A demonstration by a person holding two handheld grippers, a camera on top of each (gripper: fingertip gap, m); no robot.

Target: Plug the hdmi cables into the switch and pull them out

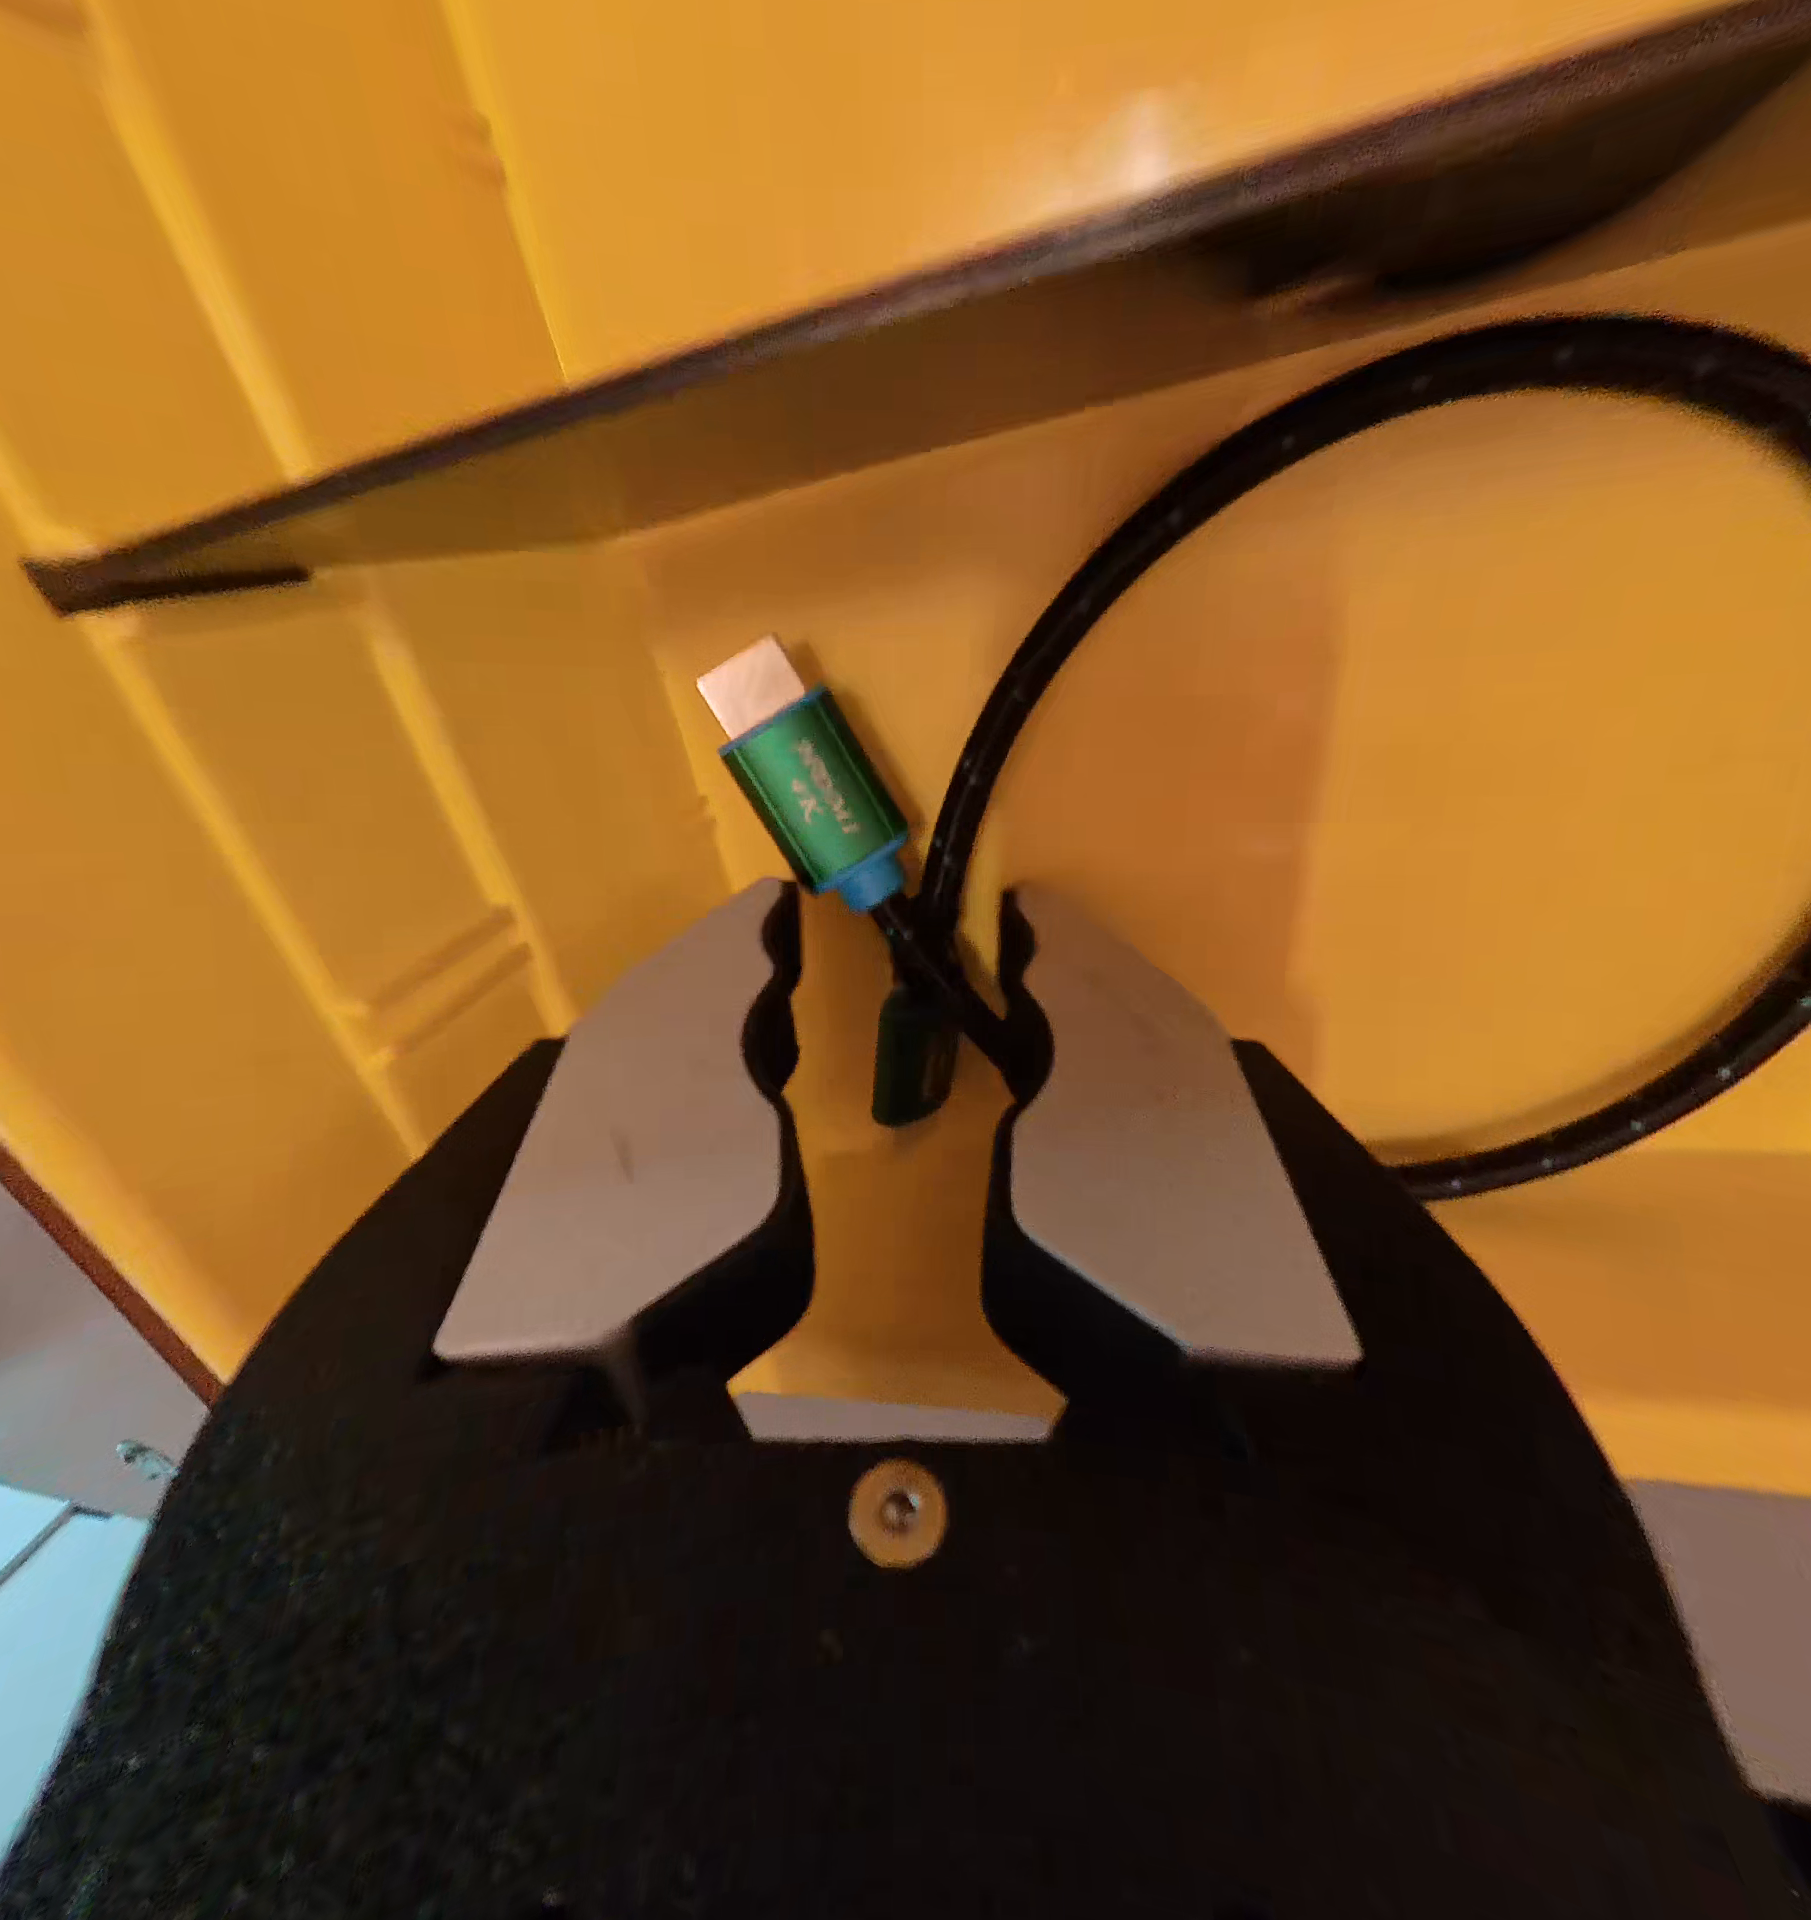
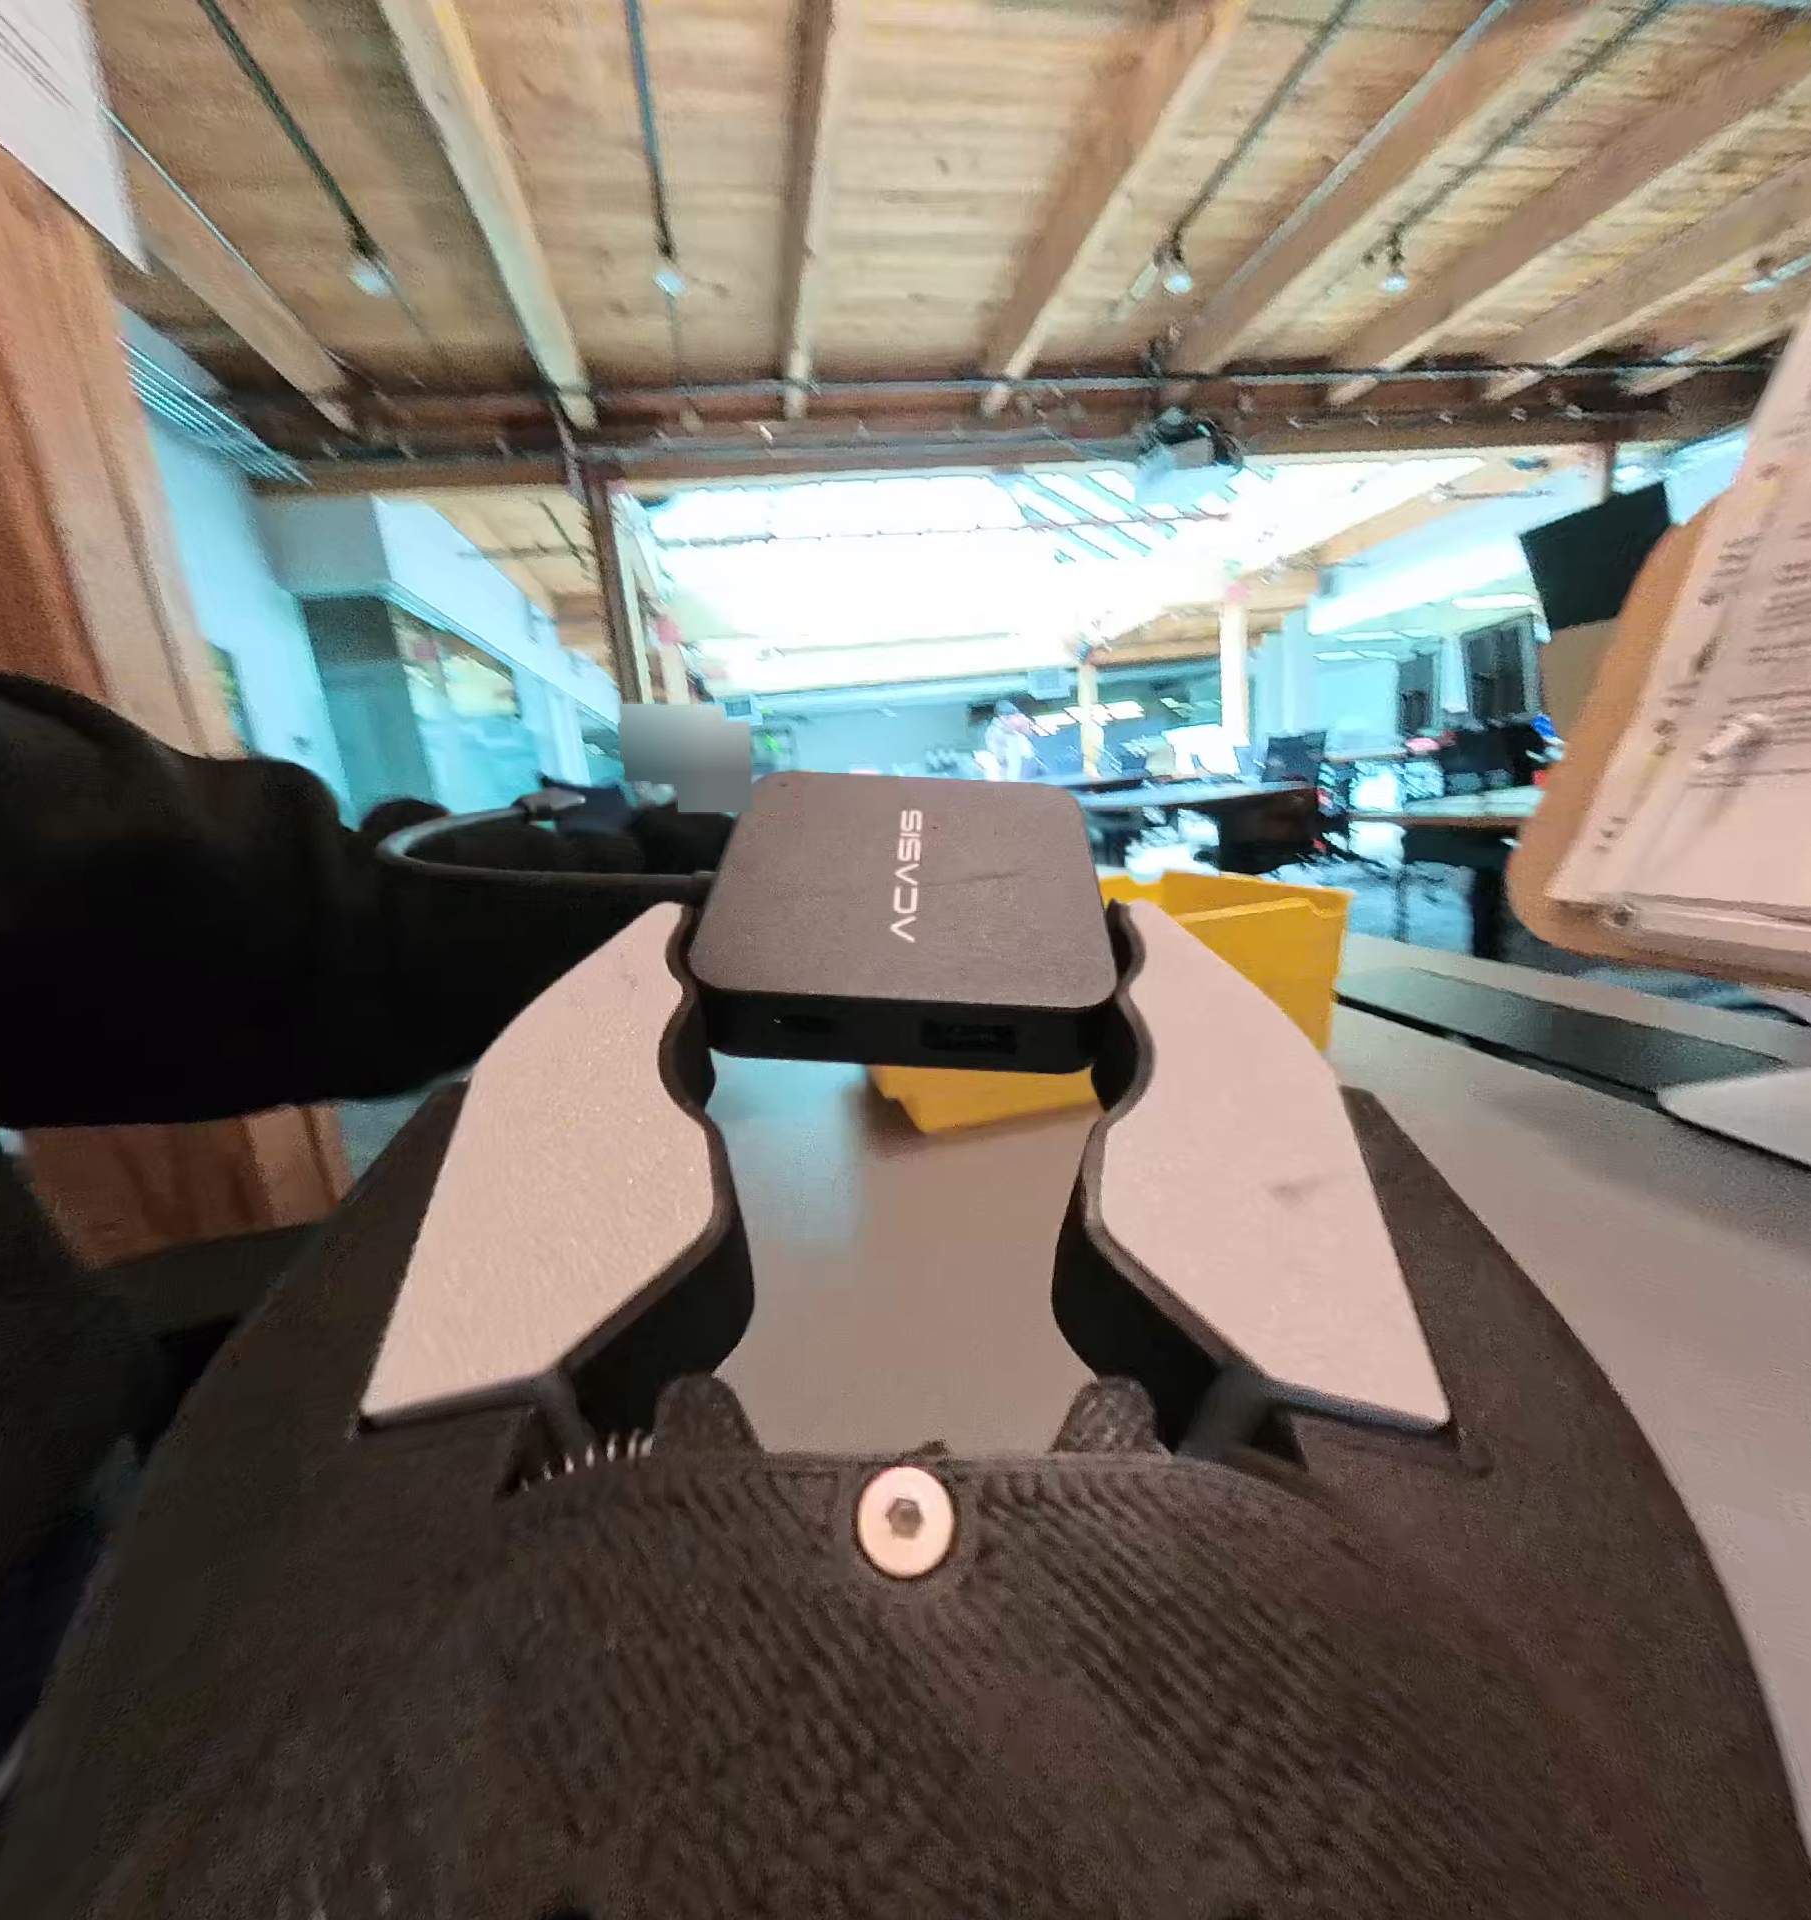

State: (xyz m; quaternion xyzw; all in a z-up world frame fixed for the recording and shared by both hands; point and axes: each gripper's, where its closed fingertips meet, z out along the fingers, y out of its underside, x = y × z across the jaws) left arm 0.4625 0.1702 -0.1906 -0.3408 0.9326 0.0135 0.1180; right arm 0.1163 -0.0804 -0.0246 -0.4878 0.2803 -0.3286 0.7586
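Observation:
In the left wrist view, a black braided HDMI cable (image 1: 1067, 665) lies looped in a yellow bin (image 1: 1503, 790). One green plug (image 1: 813, 800) with a bare metal tip lies just beyond my left gripper (image 1: 896, 904). The cable's other green plug (image 1: 911, 1060) lies in shadow between the fingers. The jaws stand apart and nothing is pinched. In the right wrist view, my right gripper (image 2: 903, 935) is shut on a black switch box (image 2: 911, 873) and holds it above the grey table (image 2: 1503, 1351), ports facing the camera. A thin black lead (image 2: 485, 842) leaves its left side.
A dark board edge (image 1: 880, 364) crosses above the bin in the left wrist view. In the right wrist view a yellow bin (image 2: 1254, 935) stands behind the switch, a clipboard with papers (image 2: 1711, 748) hangs at right, and a person's black sleeve (image 2: 205, 914) reaches in from the left.

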